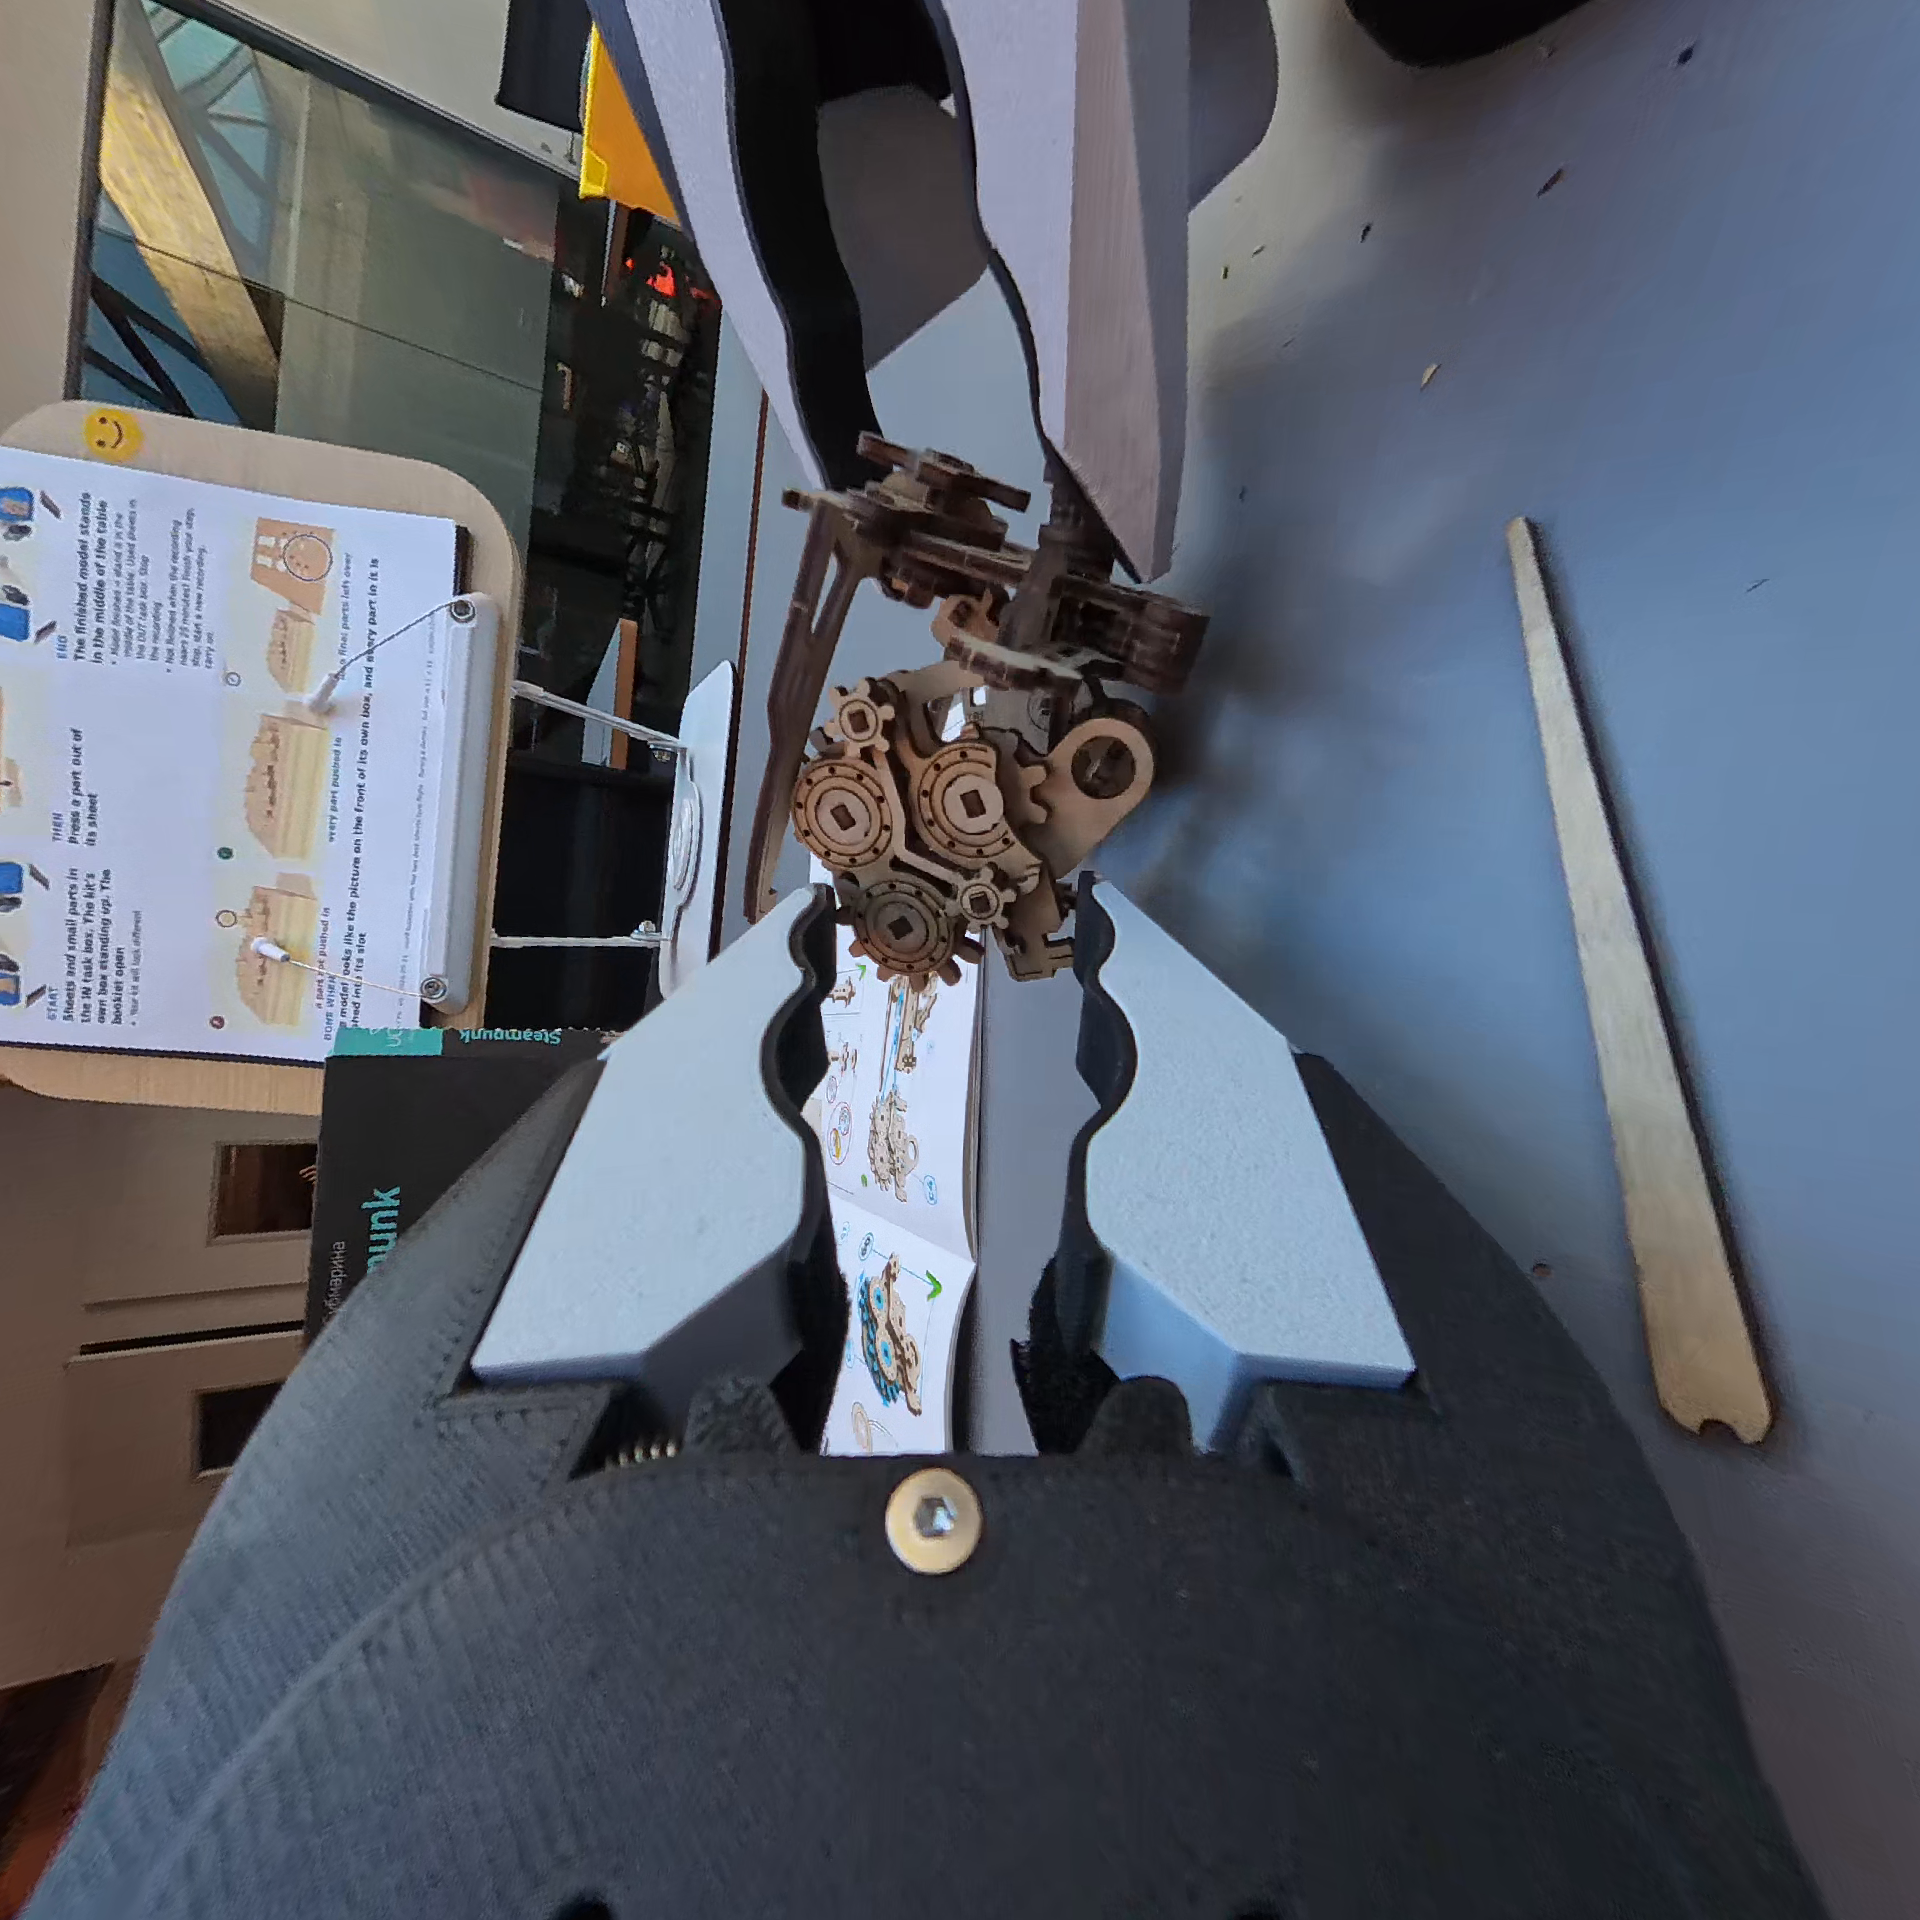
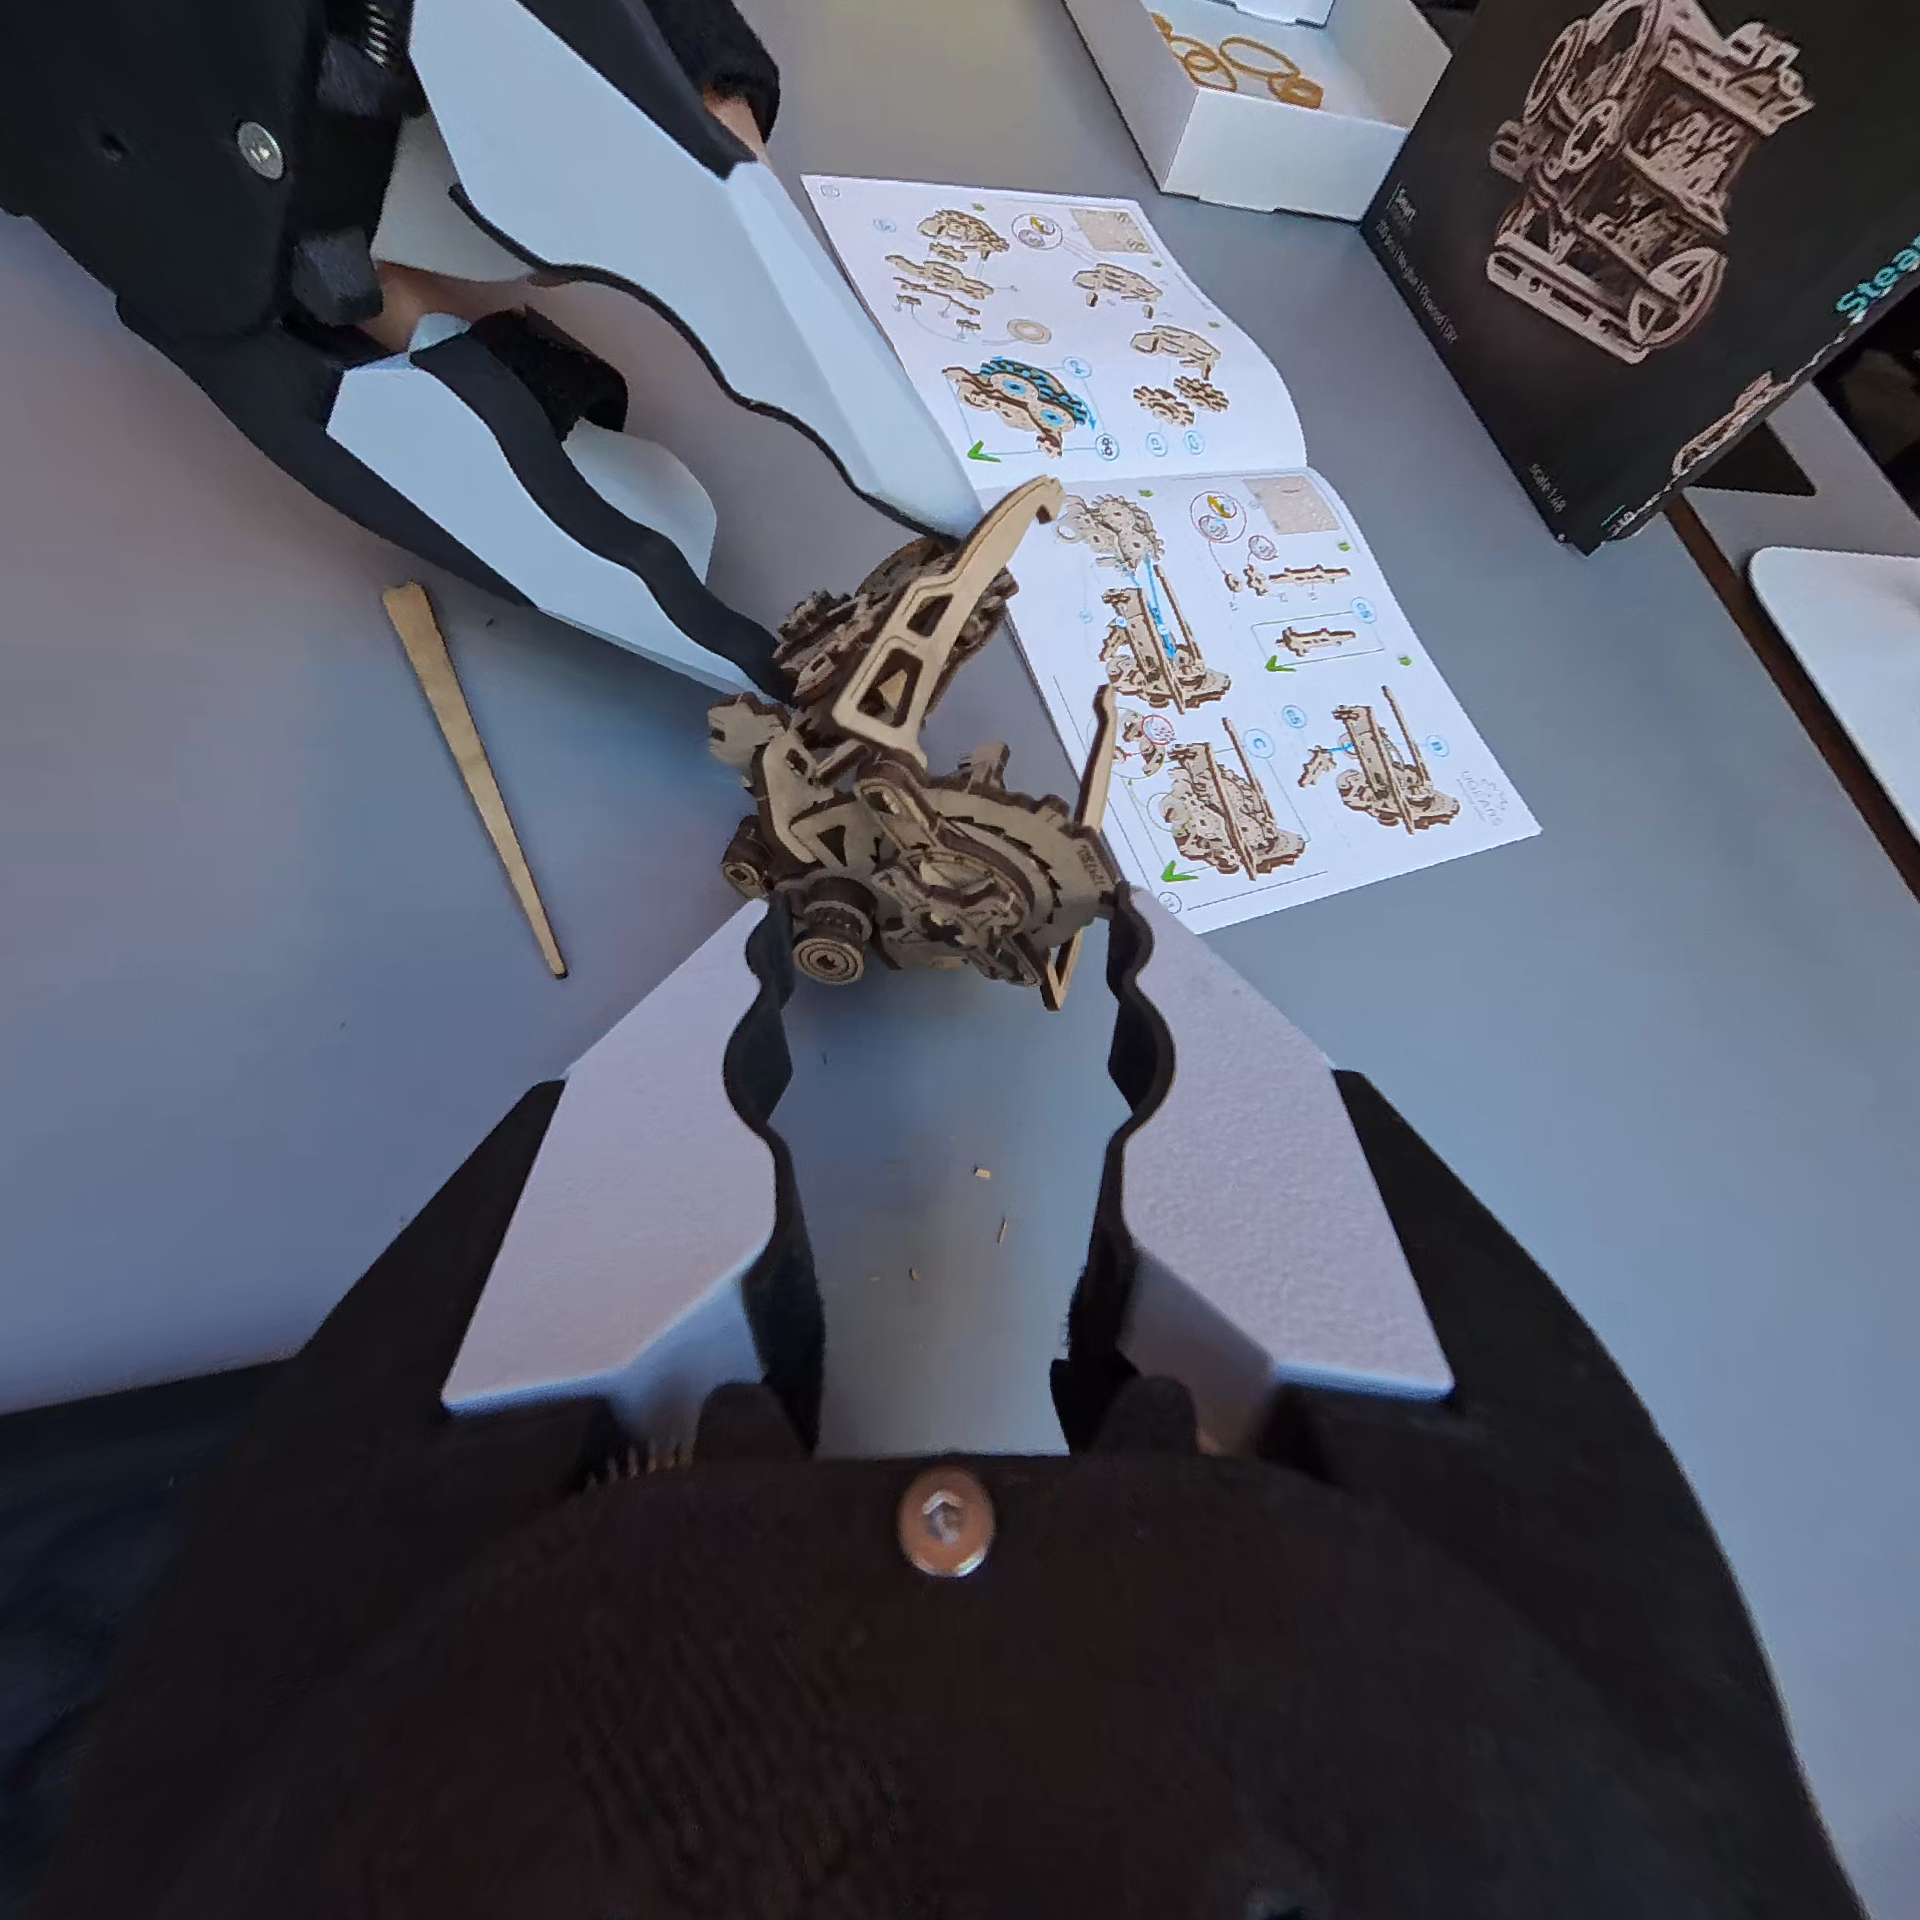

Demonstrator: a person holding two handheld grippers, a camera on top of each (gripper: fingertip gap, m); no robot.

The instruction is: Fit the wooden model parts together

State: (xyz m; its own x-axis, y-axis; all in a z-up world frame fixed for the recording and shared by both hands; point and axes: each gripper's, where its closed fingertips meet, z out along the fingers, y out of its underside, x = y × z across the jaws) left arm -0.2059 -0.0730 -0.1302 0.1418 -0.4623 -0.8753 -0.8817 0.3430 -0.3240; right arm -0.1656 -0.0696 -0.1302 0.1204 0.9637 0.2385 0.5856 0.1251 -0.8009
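- From my left wrist camera the wooden model (image 1: 966, 769) sits right at my left gripper (image 1: 956, 914) tips. Whether the pads actually touch it is hard to say: it hides the contact, and the tips look slightly parted around its lower gears.
- In the right wrist camera the model (image 2: 914, 831) is pinched between my right gripper (image 2: 940, 914) tips, jaws closed on its geared base. It hangs above the grey table (image 2: 260, 935), clear of the surface.
- My left gripper (image 2: 831, 603) comes in from the upper left of that view, tips against the model's far side. I cannot tell whether those tips are actually clamped on it.
- The model's inner joints are too tangled and dark for me to sort out.
- Count: one model, one thin wooden stick (image 2: 473, 769) lying flat on the table, one open instruction booklet (image 2: 1174, 540), one dark kit box (image 2: 1652, 239) cut off at the frame edge, one white tray (image 2: 1247, 104) with tan rings, partly cropped.
- An instruction board (image 1: 239, 748) stands at the left wrist view's left edge, also cropped.
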